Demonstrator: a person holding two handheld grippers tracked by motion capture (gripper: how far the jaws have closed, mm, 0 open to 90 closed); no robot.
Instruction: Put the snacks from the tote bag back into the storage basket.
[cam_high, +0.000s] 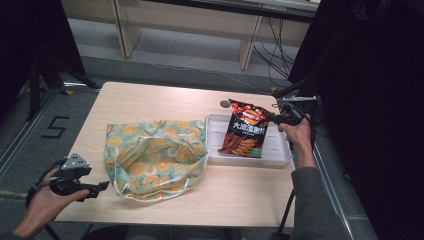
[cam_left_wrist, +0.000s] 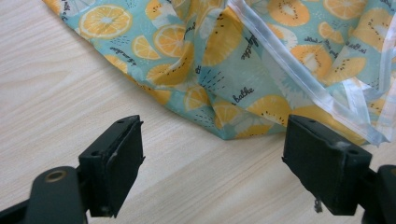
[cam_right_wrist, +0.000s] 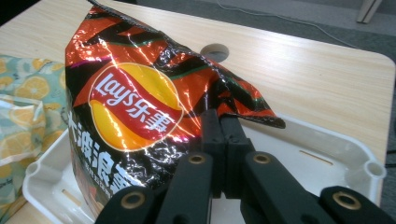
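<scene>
Right gripper with jaws clamped on the upper corner of a red and black chip bag; bag upright, tilted, its lower end in a white tray on the wooden surface; left gripper near the surface's front left corner, jaws wide and holding nothing, just beside a fruit-print bag.

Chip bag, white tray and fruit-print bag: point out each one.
chip bag (cam_right_wrist: 135, 109): right gripper view, on the round logo.
white tray (cam_high: 280, 161): high view, on its near right rim.
fruit-print bag (cam_high: 150, 162): high view, inside its open mouth.
</scene>
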